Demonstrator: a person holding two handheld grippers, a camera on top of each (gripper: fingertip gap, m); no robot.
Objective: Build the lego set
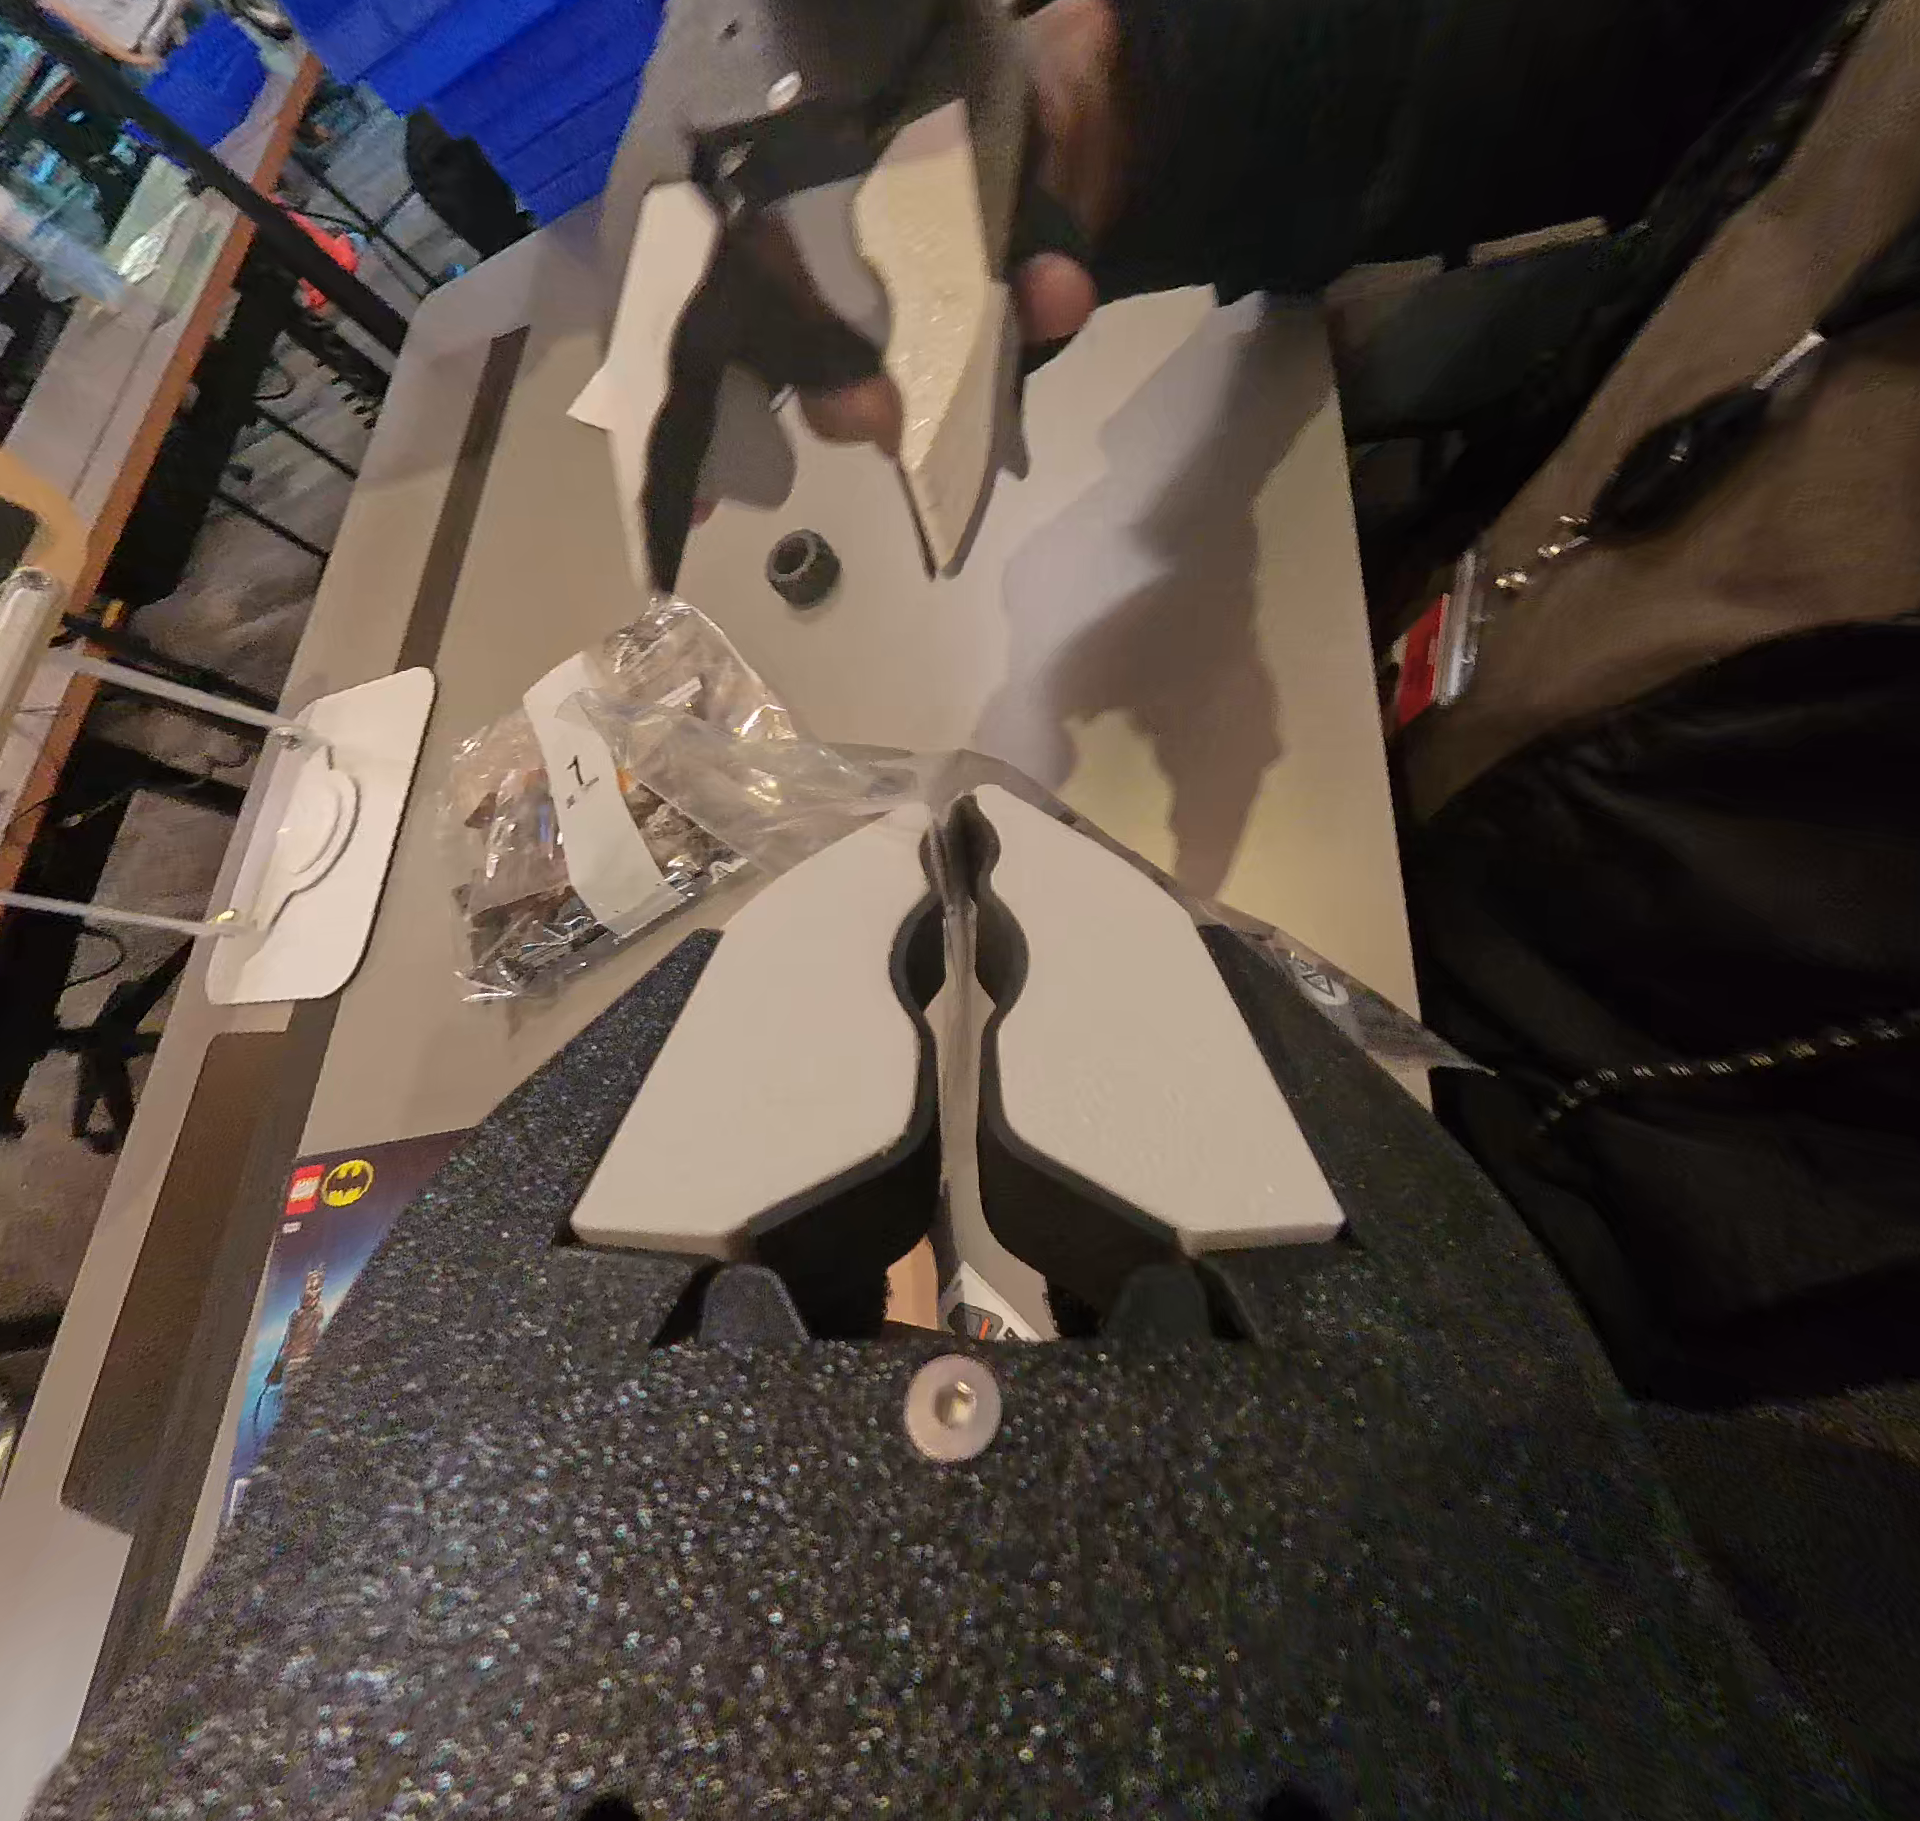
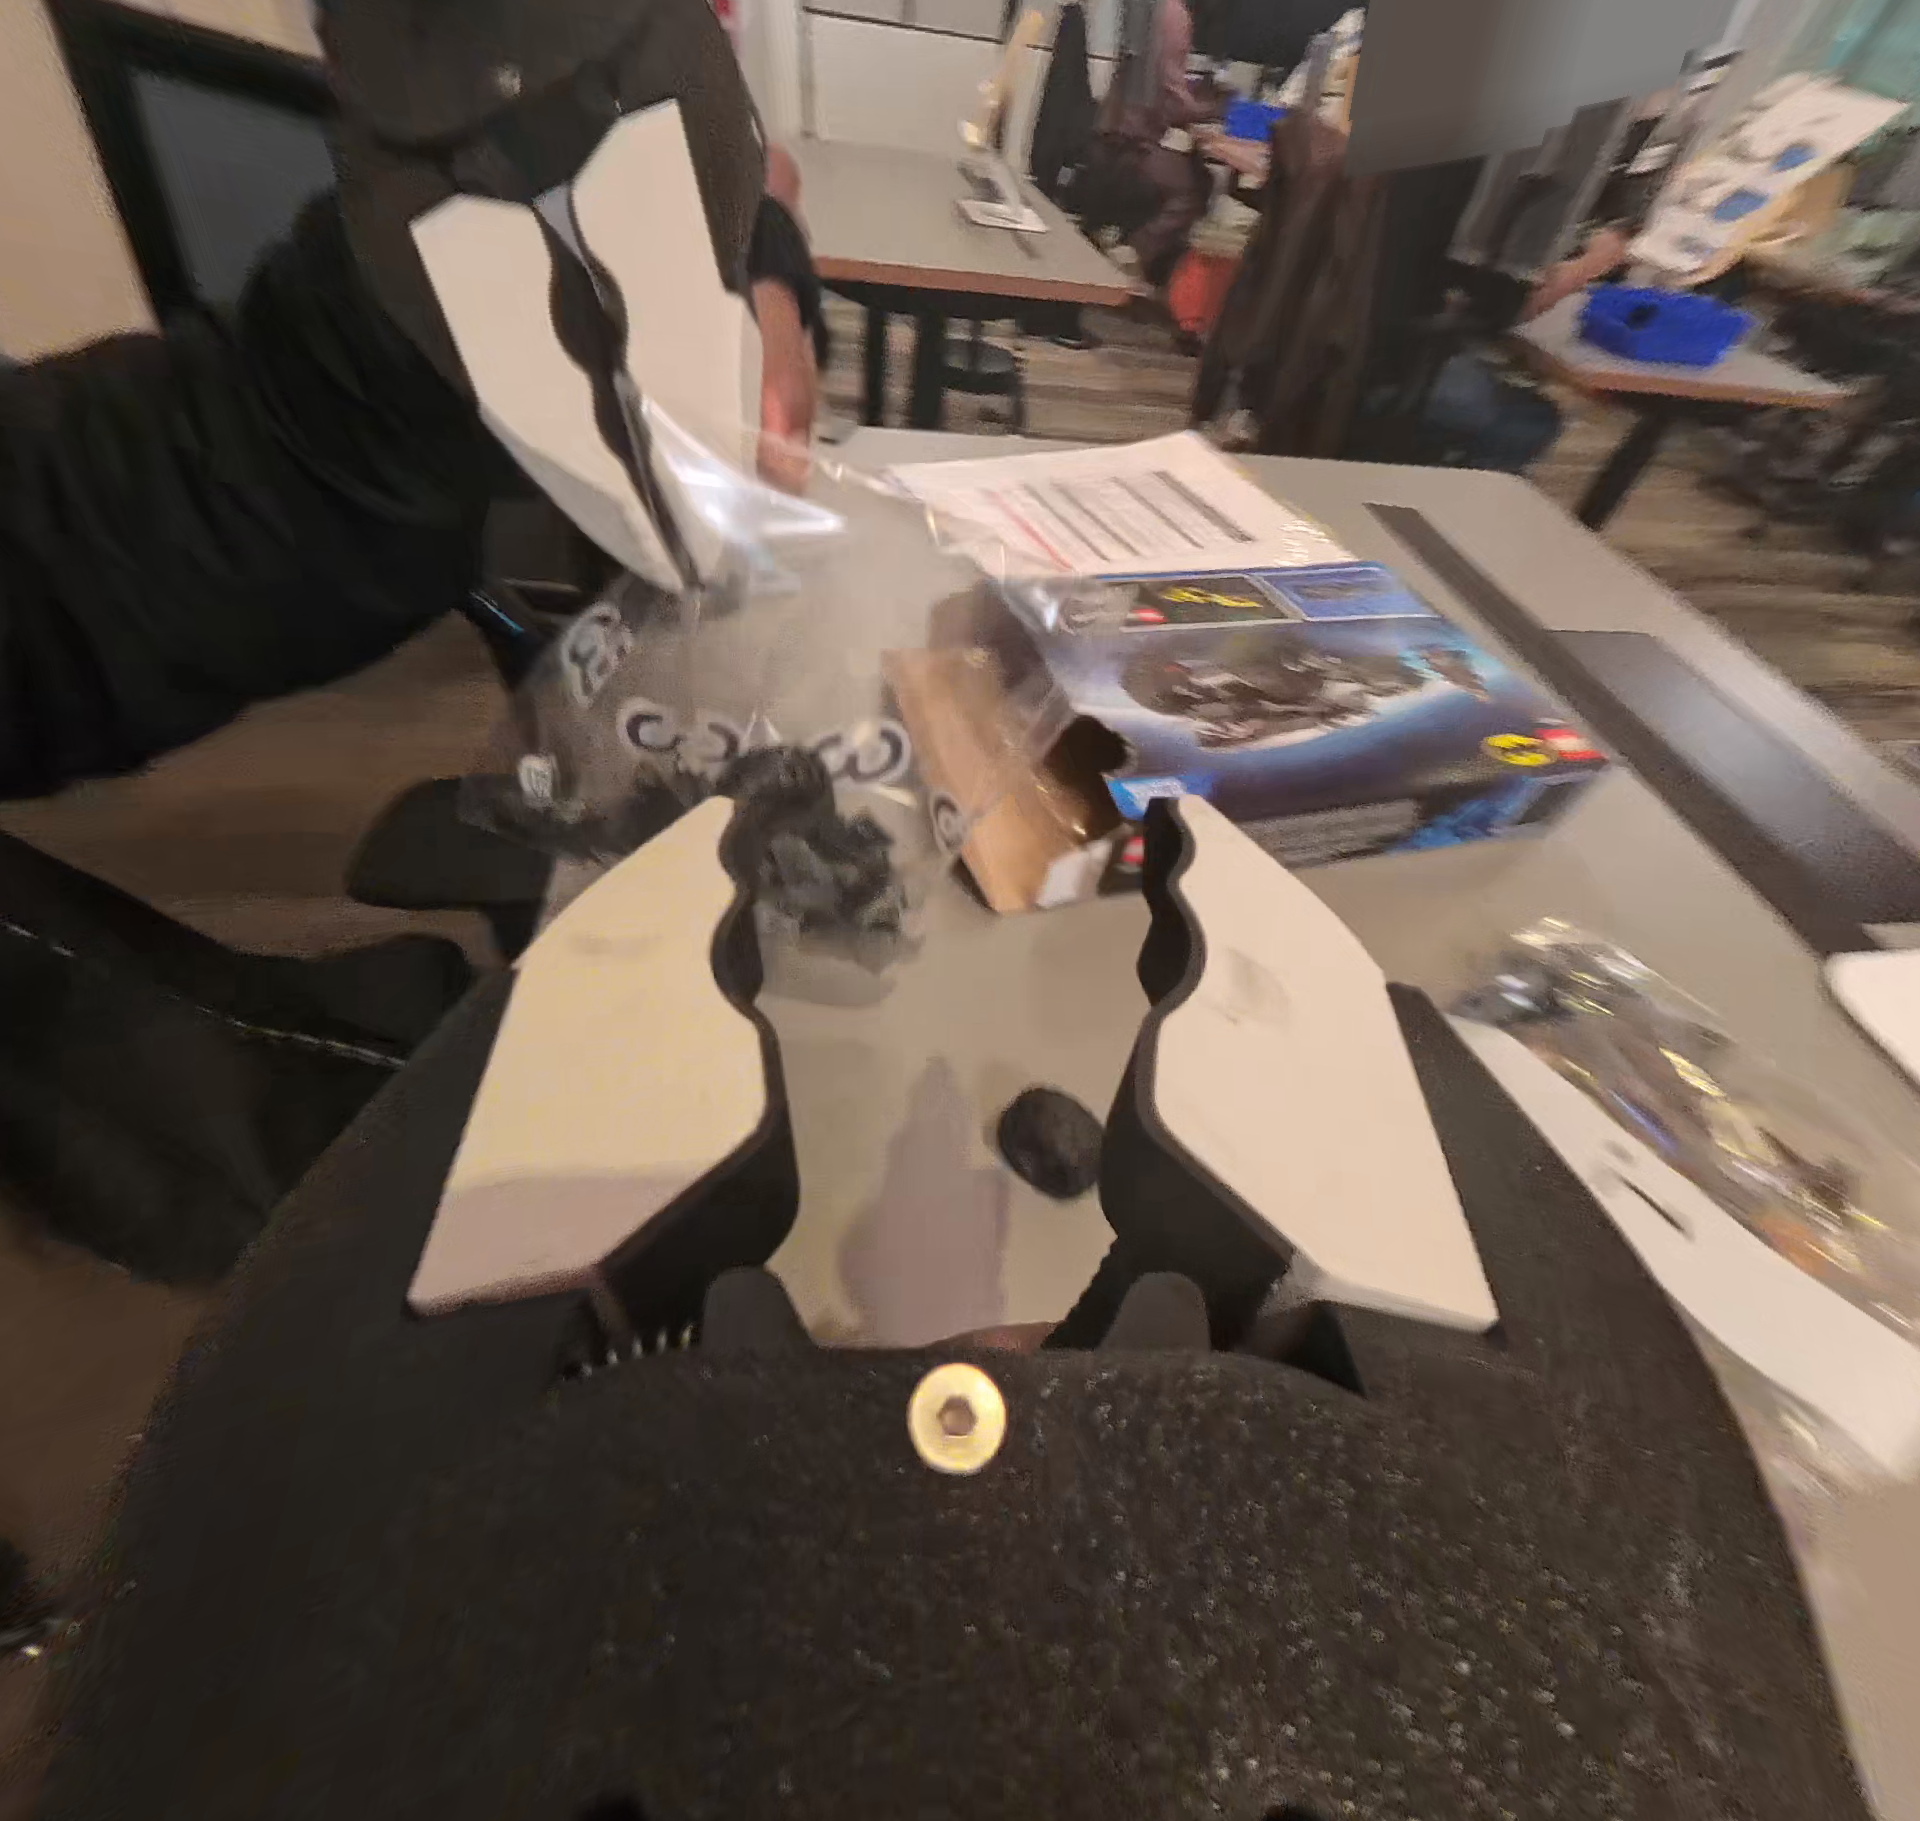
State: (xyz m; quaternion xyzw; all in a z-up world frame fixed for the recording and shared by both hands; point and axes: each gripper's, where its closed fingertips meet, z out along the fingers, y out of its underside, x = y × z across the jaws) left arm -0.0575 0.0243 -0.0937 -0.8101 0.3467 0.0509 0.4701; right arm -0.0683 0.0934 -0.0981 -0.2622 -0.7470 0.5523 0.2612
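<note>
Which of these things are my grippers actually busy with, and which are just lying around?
In hand: left gripper shut on clear bag; open right gripper above black ring.
Lying about: blue box, numbered bag, printed sheet.

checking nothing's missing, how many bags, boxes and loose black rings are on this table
clear bags: 2, one clamped in the left tool
blue box: 1
loose black ring: 1
total: 4

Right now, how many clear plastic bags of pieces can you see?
2. One bag, holding dark pieces, hangs pinched in the shut left gripper. The other bag, with a white label strip, lies on the table. More may sit hidden inside the box.
</note>
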